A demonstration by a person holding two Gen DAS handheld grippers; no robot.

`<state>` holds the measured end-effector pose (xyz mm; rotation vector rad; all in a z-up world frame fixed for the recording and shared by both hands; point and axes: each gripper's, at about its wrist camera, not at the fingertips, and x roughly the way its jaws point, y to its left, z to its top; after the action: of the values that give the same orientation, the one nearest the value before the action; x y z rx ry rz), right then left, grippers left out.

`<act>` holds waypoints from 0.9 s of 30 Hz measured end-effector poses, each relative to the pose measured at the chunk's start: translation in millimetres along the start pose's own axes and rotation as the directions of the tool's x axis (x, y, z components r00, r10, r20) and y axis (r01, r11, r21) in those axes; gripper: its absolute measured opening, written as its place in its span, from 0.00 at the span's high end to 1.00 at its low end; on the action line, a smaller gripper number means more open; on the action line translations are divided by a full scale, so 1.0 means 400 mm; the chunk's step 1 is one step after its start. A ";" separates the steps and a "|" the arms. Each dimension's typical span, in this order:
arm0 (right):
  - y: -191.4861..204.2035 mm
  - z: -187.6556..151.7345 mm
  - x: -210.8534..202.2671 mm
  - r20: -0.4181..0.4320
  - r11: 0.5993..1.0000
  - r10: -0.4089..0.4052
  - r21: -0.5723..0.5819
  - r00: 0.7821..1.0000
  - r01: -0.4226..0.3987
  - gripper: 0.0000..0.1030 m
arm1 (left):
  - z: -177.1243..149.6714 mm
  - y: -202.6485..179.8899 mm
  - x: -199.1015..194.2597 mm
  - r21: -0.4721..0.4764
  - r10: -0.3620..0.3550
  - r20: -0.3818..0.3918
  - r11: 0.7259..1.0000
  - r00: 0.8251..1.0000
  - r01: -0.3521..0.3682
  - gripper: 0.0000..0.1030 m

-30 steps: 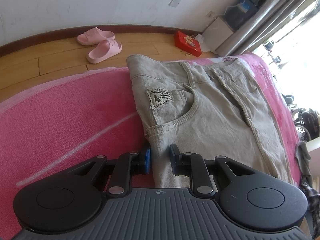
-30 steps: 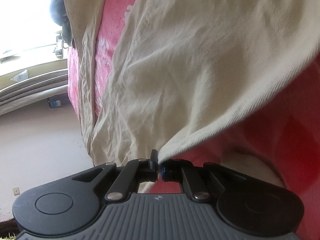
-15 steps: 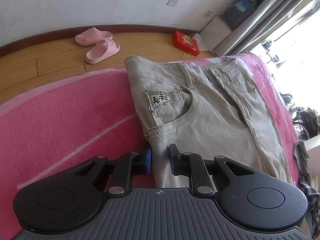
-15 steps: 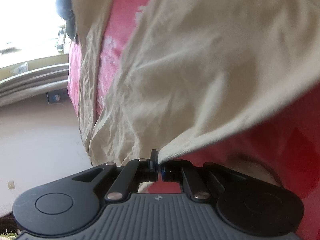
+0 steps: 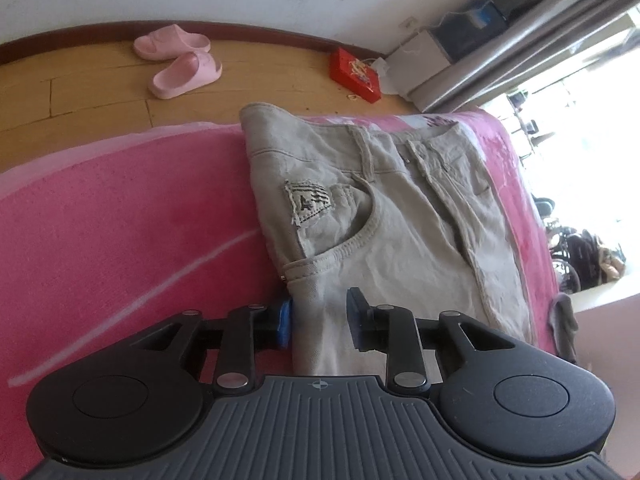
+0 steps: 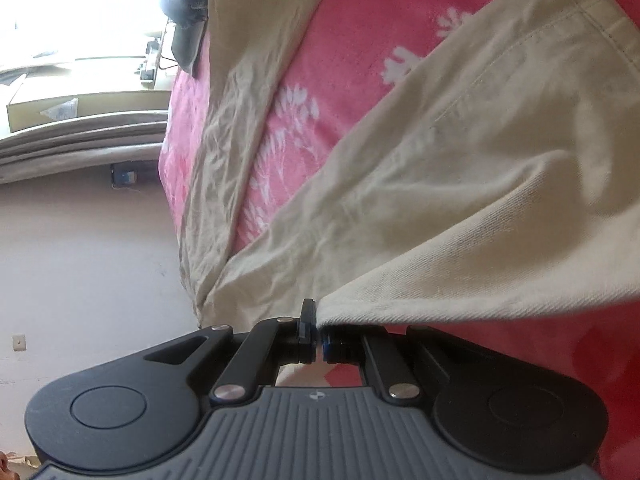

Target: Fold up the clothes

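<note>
Trousers [image 5: 384,240] — right gripper [image 6: 318,336] pinching hem, left gripper [image 5: 320,316] open.

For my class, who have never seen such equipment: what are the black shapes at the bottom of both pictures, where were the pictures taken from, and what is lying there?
Each black shape is a hand-held two-finger gripper; a person carries one in each hand, with a camera looking along its fingers. The left gripper is open, its fingers either side of the side edge of the beige trousers, which lie on a pink blanket. The right gripper is shut on a trouser leg's edge, which rises off the blanket from the pinch. Pink slippers sit on the floor.
</note>
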<state>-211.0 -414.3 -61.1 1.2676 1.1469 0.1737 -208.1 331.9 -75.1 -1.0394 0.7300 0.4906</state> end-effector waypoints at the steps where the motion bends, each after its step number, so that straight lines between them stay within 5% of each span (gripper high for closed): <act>1: 0.002 0.000 -0.001 0.006 1.000 0.001 0.001 1.000 -0.001 0.96 | -0.001 -0.004 -0.001 0.005 0.003 0.004 1.000 1.000 -0.003 0.77; 4: 0.024 0.004 -0.009 0.031 1.000 0.015 -0.018 0.999 -0.014 0.96 | 0.011 -0.039 -0.024 0.003 -0.045 0.039 0.999 0.998 0.045 0.89; 9: 0.112 0.039 -0.044 0.115 0.993 0.074 -0.099 0.991 -0.063 0.96 | 0.031 -0.097 -0.062 0.004 -0.124 0.097 0.992 0.987 0.124 0.91; 14: 0.239 0.097 -0.074 0.214 0.965 0.184 -0.226 0.959 -0.135 0.96 | 0.063 -0.193 -0.066 0.036 -0.231 0.139 0.973 0.963 0.228 0.91; 23: 0.396 0.218 -0.060 0.293 0.933 0.230 -0.337 0.928 -0.125 0.96 | 0.122 -0.362 0.050 0.082 -0.310 0.153 0.950 0.938 0.300 0.91; 27: 0.438 0.276 -0.027 0.325 0.934 0.216 -0.343 0.921 -0.098 0.96 | 0.142 -0.429 0.124 0.119 -0.299 0.127 0.951 0.946 0.285 0.91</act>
<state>-52.4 -429.7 71.4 1.0465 0.6676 0.2299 -41.4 309.6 7.8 -0.9879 0.4565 0.2660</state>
